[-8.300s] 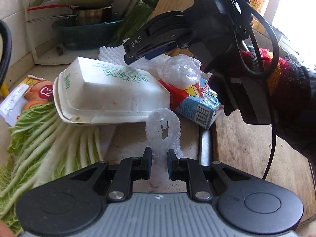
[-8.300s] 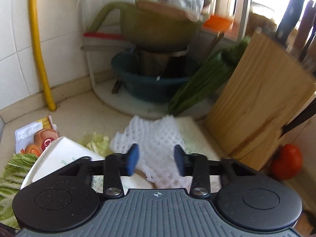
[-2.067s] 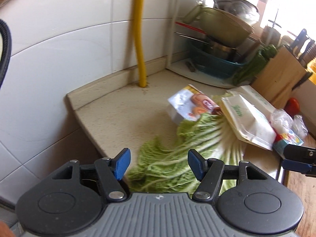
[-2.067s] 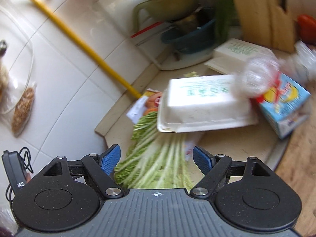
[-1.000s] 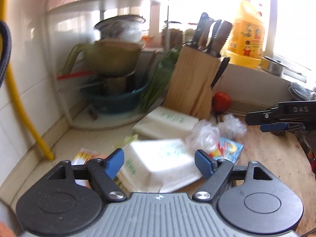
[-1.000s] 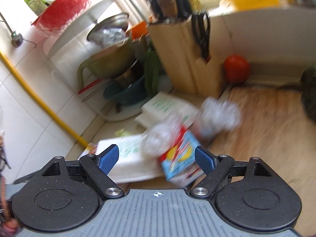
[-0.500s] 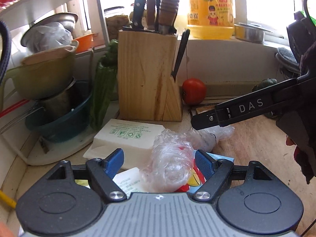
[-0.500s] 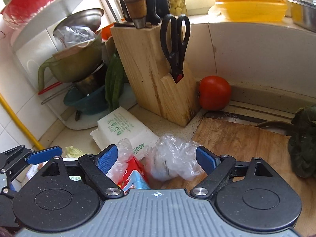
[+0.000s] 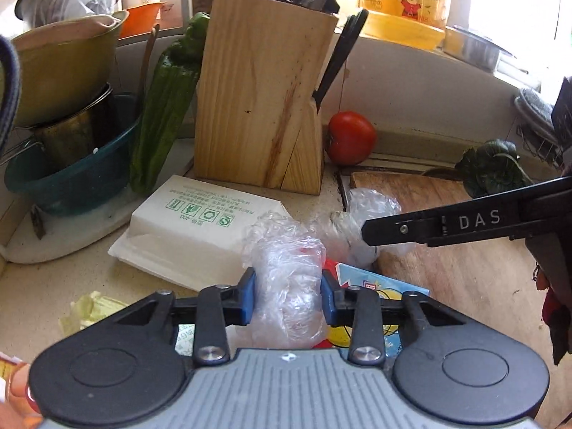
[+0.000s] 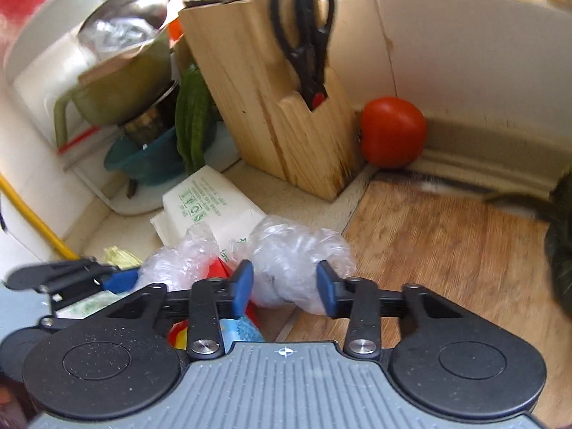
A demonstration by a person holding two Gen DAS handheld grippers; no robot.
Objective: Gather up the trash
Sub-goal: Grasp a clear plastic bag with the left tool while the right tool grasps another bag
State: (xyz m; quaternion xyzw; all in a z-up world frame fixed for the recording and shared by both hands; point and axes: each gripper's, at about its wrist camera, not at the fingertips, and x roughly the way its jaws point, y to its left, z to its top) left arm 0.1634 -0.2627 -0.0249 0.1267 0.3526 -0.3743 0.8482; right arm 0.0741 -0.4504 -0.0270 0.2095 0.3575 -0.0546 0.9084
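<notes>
Two crumpled wads of clear plastic sat low in the frames, each one between a pair of blue pads. In the left wrist view the left hand-held gripper had just been closing, and its pads pressed both sides of the nearer plastic wad, which stood upright at bottom centre over a red and blue carton. The second plastic wad lay just behind it to the right, at the edge of the wooden cutting board, where the black finger marked DAS reached in from the right edge and touched it. In the right wrist view the right hand-held gripper had likewise just been closing — its pads squeezed that second wad at lower centre, while the other wad and the blue tip of the left tool showed at lower left. Behind the wads a white foam takeaway box with green printing lay on the speckled tabletop, left of centre. A wooden knife block stood at upper centre with black scissors slotted in its side, a red tomato just to its right against the wall. At the left edge a teal basin held stacked pots — a long green gourd leaned beside it — and a dark leafy vegetable sat at the far right.
</notes>
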